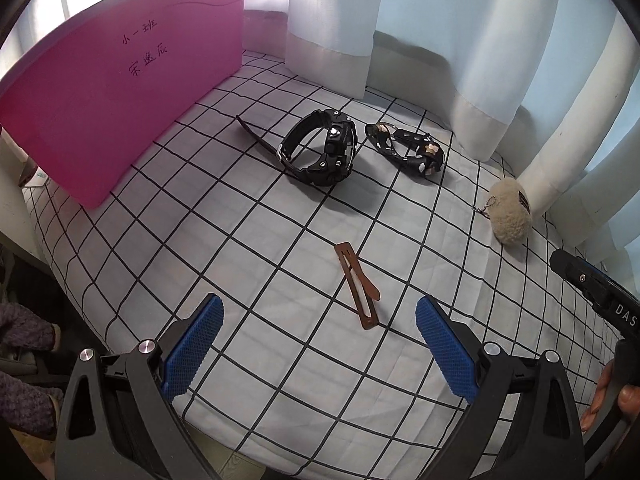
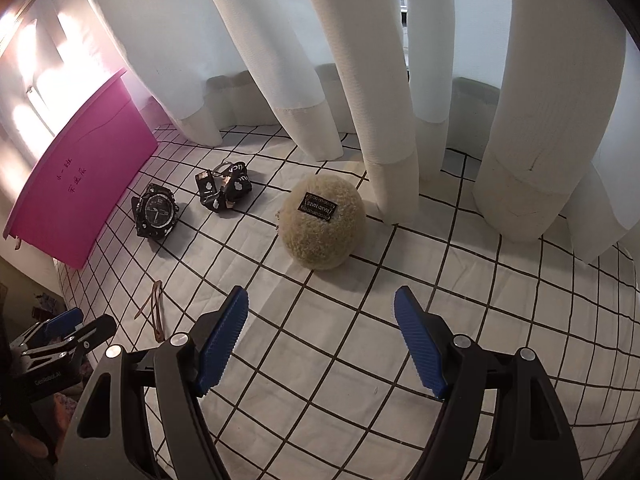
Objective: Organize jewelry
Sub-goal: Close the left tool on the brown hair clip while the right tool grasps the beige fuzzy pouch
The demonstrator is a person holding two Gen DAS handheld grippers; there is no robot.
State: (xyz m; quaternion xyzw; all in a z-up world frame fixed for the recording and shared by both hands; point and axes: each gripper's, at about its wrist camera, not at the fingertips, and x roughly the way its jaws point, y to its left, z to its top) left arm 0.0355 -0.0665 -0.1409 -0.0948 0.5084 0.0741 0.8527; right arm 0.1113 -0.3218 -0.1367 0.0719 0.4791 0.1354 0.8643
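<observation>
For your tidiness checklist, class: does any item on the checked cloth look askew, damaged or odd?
Nothing looks damaged. The watch lies tipped on its side, strap trailing, and the brown hair clip lies slantwise across the grid lines.

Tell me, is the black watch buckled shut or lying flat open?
Buckled shut. The watch has its strap curled into a closed loop, and it rests on its side on the checked cloth.

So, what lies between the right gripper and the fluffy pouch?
Nothing: in the right wrist view, only bare checked cloth separates the open right gripper from the fluffy pouch.
</observation>
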